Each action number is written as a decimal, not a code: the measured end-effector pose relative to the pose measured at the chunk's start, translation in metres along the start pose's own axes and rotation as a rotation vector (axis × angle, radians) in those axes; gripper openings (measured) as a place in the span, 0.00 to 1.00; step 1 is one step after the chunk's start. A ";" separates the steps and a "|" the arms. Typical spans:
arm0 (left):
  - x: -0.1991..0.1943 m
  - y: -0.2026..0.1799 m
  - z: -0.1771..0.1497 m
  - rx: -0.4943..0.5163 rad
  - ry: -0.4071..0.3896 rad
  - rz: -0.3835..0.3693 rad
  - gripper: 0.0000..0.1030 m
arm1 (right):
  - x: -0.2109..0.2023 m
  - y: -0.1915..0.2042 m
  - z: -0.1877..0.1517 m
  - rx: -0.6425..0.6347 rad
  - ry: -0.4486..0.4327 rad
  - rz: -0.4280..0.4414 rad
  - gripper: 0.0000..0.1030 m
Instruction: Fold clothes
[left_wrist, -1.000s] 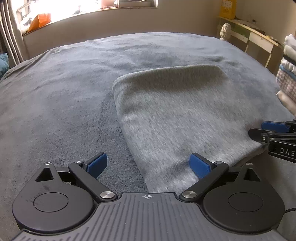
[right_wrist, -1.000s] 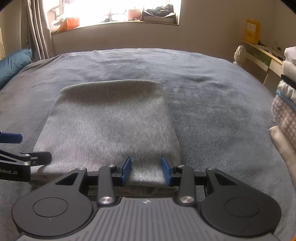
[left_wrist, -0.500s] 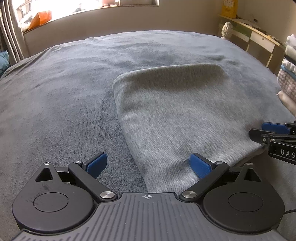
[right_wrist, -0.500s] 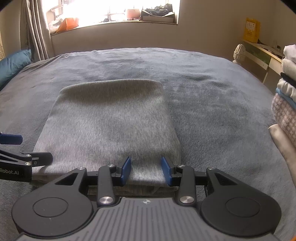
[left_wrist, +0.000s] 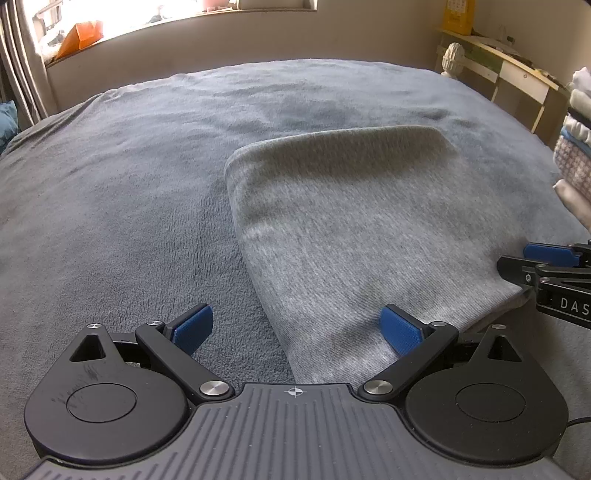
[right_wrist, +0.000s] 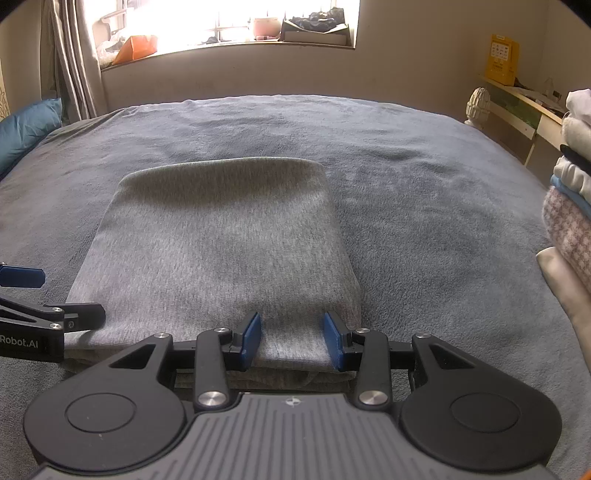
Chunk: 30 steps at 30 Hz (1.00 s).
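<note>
A grey knitted garment (right_wrist: 221, 243) lies folded into a rectangle on the bed's grey-blue fleece blanket (right_wrist: 424, 192). In the left wrist view the garment (left_wrist: 351, 229) runs from the middle to the right. My left gripper (left_wrist: 295, 330) stands wide open over its near left corner, one pad over the blanket and the other over the cloth. My right gripper (right_wrist: 291, 334) is partly open at the near right edge, with the folded edge between its blue pads and not pinched. Each gripper shows at the side of the other's view: right gripper (left_wrist: 546, 258), left gripper (right_wrist: 55, 295).
A stack of folded clothes (right_wrist: 569, 206) rises at the bed's right edge. A blue pillow (right_wrist: 26, 129) lies at the far left by a curtain. A desk (left_wrist: 517, 74) stands at the far right, and a cluttered window sill (right_wrist: 229, 37) is behind the bed.
</note>
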<state>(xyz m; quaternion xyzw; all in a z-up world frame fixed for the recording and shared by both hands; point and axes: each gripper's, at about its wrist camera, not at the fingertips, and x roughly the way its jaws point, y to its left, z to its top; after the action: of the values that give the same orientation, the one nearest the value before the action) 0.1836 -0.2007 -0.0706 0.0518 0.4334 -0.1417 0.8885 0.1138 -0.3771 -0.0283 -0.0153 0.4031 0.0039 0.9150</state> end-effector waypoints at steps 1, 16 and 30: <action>0.000 0.000 0.000 0.000 0.000 0.000 0.96 | 0.000 0.000 0.000 0.000 0.000 0.000 0.39; 0.000 0.000 0.000 -0.002 0.006 -0.002 0.96 | 0.000 0.001 0.000 -0.001 0.001 -0.004 0.39; 0.000 -0.002 0.002 -0.002 0.012 0.003 0.96 | -0.001 0.001 0.000 0.000 0.000 -0.004 0.39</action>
<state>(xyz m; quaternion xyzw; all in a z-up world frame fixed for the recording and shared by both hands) 0.1846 -0.2027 -0.0694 0.0523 0.4386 -0.1397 0.8862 0.1128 -0.3766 -0.0277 -0.0162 0.4031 0.0019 0.9150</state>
